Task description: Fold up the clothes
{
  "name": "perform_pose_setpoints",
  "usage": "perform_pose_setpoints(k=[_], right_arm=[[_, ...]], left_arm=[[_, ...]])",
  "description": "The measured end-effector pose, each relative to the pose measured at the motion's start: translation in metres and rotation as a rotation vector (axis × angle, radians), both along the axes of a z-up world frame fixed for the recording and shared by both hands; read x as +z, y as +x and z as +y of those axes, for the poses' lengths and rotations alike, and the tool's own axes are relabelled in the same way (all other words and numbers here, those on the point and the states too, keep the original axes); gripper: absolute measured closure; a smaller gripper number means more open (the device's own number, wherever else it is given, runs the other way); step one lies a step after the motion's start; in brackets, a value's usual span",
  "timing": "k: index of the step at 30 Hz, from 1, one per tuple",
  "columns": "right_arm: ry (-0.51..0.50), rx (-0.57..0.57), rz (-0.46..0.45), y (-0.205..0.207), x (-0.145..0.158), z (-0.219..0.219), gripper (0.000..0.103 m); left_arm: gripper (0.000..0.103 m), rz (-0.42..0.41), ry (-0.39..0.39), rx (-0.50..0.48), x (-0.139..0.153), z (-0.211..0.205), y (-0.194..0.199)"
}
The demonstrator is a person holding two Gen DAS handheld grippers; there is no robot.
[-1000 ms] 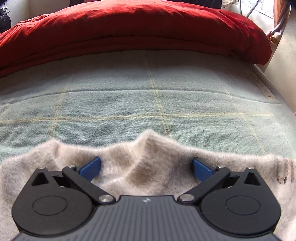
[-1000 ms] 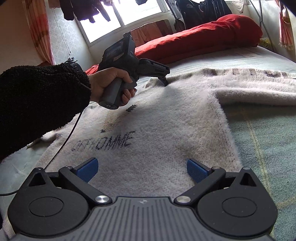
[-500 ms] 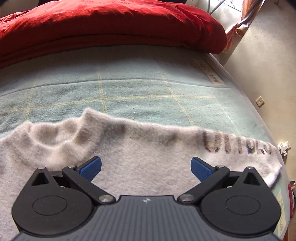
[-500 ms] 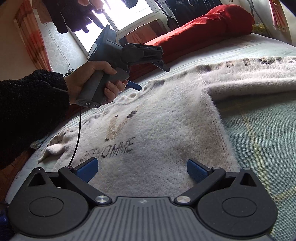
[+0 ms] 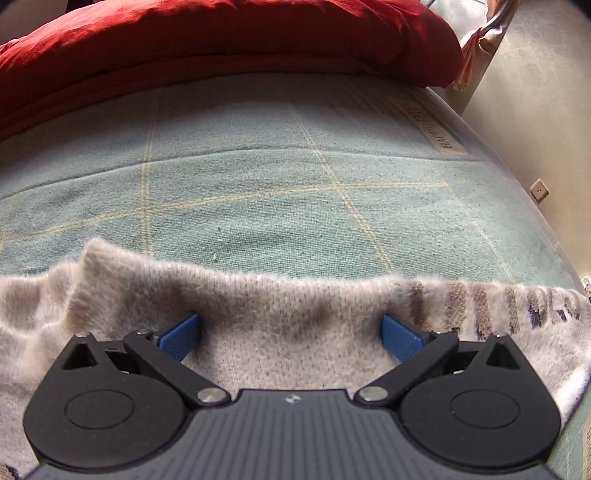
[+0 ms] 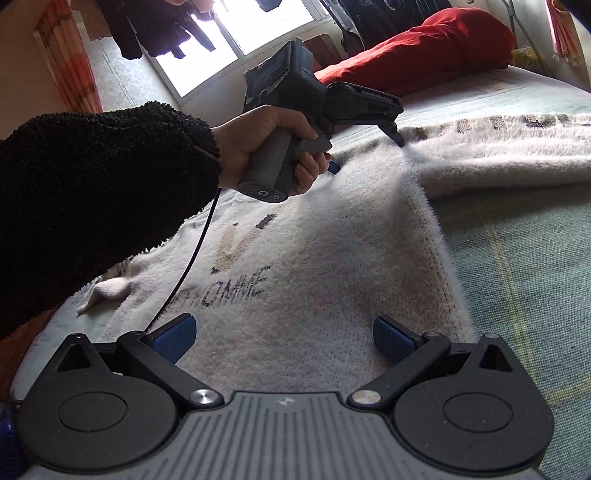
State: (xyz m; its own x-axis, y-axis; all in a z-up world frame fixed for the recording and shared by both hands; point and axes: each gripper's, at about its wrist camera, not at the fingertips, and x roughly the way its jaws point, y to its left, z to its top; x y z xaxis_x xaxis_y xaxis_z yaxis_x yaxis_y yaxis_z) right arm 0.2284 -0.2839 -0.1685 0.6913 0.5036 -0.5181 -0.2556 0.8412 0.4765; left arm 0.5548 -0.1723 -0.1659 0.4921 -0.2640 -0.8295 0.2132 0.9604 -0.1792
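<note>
A fuzzy cream sweater [image 6: 314,266] with dark lettering lies spread on a pale green checked bedspread [image 6: 517,266]. In the left wrist view its shoulder and collar edge [image 5: 291,306] lie between my fingers. My left gripper [image 5: 291,334] is open, its blue pads pressed down on the sweater's shoulder, with one sleeve [image 5: 517,306] running right. The left gripper also shows in the right wrist view [image 6: 397,136], held by a hand. My right gripper [image 6: 283,338] is open and empty over the sweater's lower body near its side hem.
A red duvet [image 5: 221,48] is piled along the far side of the bed. The bed's right edge [image 5: 535,206] drops beside a wall. A window with hanging dark clothes [image 6: 155,33] is behind the left arm.
The left gripper has moved down from above the sweater and now presses on its shoulder right of the collar. The right gripper has hardly moved.
</note>
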Motion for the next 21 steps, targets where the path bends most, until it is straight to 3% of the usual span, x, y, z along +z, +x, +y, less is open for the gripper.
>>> perform_pose_setpoints(k=[6,11,17,21], right_arm=[[-0.093,0.010,0.012,0.001,-0.001,0.014,0.000],[-0.143,-0.005,0.018,0.001,-0.002,0.022,0.000],[-0.215,-0.009,0.057,0.006,0.006,0.032,0.000],[-0.193,-0.077,0.138,0.003,0.022,0.034,0.000]], left_arm=[[0.001,-0.009,0.015,-0.008,0.030,0.014,-0.025],[0.001,-0.048,0.040,-0.015,0.088,0.050,-0.058],[0.001,-0.089,0.089,0.016,0.172,0.111,-0.126],[0.001,-0.092,0.142,0.005,0.196,0.137,-0.183]])
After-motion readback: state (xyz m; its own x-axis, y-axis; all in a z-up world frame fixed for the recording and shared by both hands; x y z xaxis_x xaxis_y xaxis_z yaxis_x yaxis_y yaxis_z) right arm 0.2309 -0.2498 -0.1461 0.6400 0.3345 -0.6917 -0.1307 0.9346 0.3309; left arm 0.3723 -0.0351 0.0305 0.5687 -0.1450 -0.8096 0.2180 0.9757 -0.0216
